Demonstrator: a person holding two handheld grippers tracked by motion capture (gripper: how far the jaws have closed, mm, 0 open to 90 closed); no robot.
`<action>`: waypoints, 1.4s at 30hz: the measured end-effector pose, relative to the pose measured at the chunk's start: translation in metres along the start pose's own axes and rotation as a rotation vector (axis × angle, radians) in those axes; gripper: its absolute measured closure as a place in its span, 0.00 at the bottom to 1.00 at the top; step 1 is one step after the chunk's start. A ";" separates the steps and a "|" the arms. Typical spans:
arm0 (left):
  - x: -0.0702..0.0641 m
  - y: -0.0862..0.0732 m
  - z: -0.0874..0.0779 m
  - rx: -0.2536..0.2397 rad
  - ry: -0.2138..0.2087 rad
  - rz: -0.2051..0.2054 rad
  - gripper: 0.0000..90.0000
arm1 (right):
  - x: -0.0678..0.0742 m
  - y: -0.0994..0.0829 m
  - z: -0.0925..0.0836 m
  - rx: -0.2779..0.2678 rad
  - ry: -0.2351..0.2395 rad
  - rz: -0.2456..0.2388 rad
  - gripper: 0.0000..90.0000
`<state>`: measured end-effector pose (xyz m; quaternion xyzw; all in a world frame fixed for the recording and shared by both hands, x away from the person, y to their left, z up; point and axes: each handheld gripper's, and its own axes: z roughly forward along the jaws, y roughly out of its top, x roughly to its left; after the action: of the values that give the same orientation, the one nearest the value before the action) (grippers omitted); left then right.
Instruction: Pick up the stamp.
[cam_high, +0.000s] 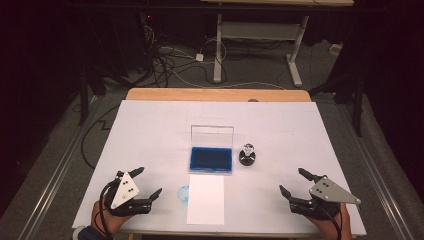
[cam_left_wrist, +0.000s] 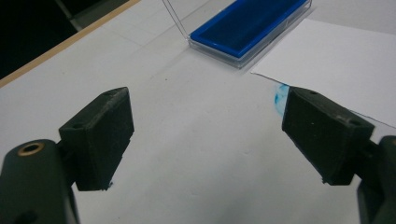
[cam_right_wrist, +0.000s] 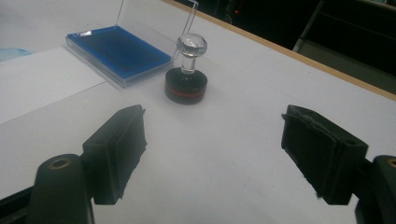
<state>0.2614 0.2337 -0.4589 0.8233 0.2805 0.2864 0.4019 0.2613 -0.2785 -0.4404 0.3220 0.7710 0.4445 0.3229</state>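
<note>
A blue ink pad (cam_high: 210, 159) in a clear case with its lid raised sits at the middle of the white-covered table (cam_high: 150, 130). Right of it stands a round black stamp (cam_high: 247, 155) with a clear knob. A white paper sheet (cam_high: 205, 198) lies in front of the pad, with a blue ink smudge (cam_high: 183, 194) at its left edge. My left gripper (cam_high: 149, 182) rests near the front left, open, nothing between its jaws. My right gripper (cam_high: 294, 181) rests near the front right, open and empty. The left gripper view shows the pad (cam_left_wrist: 250, 25) and sheet (cam_left_wrist: 336, 65); the right gripper view shows the stamp (cam_right_wrist: 187, 79) and pad (cam_right_wrist: 119, 52).
The table's wooden far edge (cam_high: 215, 94) shows beyond the white cover. Behind it are a desk frame (cam_high: 260, 45) and cables on the floor. Metal rails run along both sides of the table.
</note>
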 end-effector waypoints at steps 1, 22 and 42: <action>0.000 0.000 0.000 -0.001 -0.001 0.000 0.17 | 0.000 0.000 0.000 0.002 0.003 0.001 0.24; -0.002 0.000 0.002 0.003 -0.001 0.004 0.17 | -0.016 0.028 0.044 0.054 0.085 0.038 0.25; -0.003 -0.001 0.002 0.009 -0.005 0.008 0.17 | -0.018 0.044 0.084 0.052 0.108 0.041 0.26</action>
<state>0.2611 0.2312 -0.4616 0.8267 0.2777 0.2849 0.3978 0.3468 -0.2347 -0.4307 0.3216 0.7920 0.4474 0.2632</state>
